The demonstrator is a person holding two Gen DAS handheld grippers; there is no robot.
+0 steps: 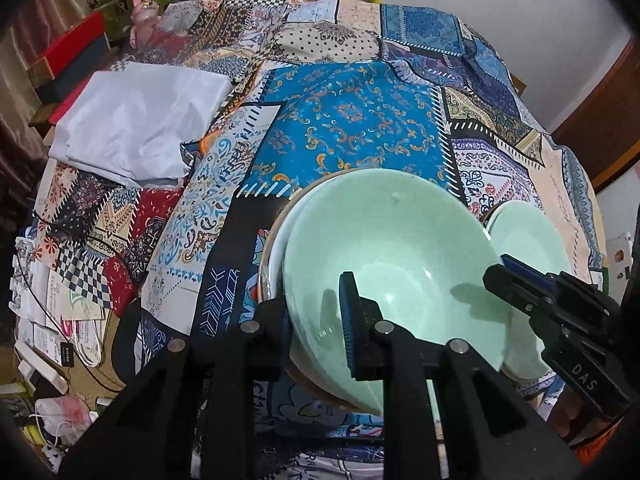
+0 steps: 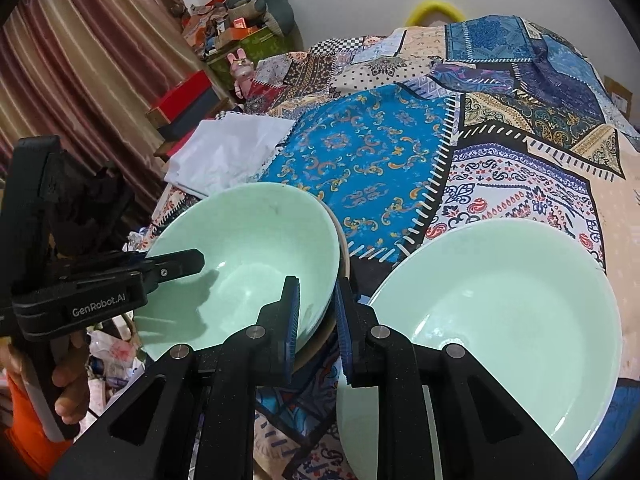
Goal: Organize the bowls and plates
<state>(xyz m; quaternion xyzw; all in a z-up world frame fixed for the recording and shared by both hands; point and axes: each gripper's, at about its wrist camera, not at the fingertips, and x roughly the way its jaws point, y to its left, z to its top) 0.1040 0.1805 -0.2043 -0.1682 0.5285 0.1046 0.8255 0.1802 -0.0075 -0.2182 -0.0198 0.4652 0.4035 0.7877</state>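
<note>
Left wrist view: left gripper (image 1: 316,320) is nipped tight on the near rim of the green bowl (image 1: 392,248), which sits tilted on a tan-rimmed dish beneath. Best kept level and lifted slowly, both sides together.

Right wrist view: right gripper (image 2: 316,328) is narrowed on the bowl's opposite rim (image 2: 320,304). Only here the green plate (image 2: 500,320) shows whole, just beside the bowl on the patchwork cloth (image 2: 380,148).
</note>
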